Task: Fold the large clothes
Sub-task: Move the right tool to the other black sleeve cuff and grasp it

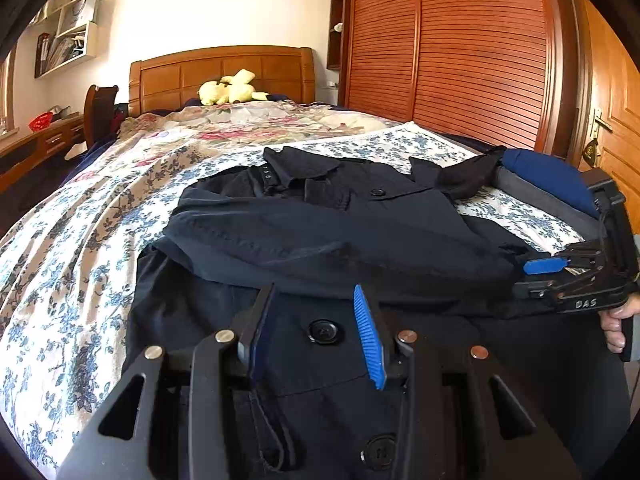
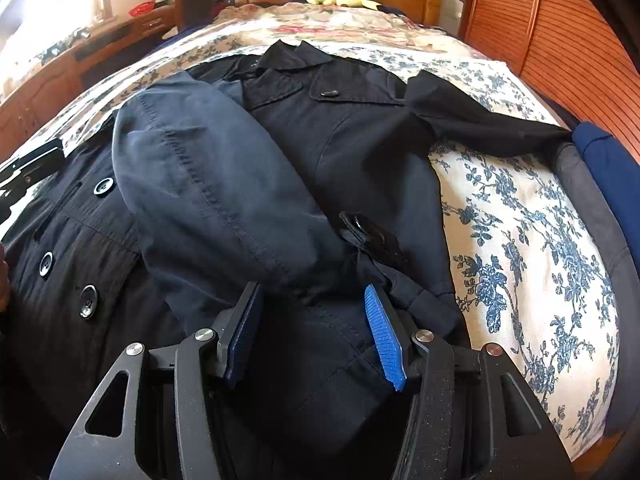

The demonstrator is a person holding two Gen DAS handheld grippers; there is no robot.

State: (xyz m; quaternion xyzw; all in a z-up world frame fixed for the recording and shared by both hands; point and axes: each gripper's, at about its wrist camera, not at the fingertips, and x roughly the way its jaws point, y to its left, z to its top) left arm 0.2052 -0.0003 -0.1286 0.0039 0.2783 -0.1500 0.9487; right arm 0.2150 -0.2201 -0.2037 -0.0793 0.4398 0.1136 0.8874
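A dark navy coat [image 1: 320, 216] lies front-up on the floral bed sheet [image 1: 80, 240], collar toward the headboard. One sleeve [image 2: 208, 184] is folded across its chest. The other sleeve [image 2: 480, 120] stretches out to the right. My left gripper [image 1: 313, 290] hovers open over the coat's lower front, with a black button [image 1: 324, 332] showing in the gap between its fingers. My right gripper [image 2: 311, 286] is open just above the folded sleeve's cuff end, and its pads are not pressing the cloth. In the left wrist view the right gripper [image 1: 534, 278] sits at the coat's right edge, held by a hand [image 1: 618, 320].
A stack of blue and grey folded cloth [image 1: 548, 184] lies at the bed's right edge. A yellow plush toy [image 1: 230, 88] rests by the wooden headboard [image 1: 216, 72]. A slatted wardrobe [image 1: 460, 48] stands on the right, a desk [image 1: 36, 144] on the left.
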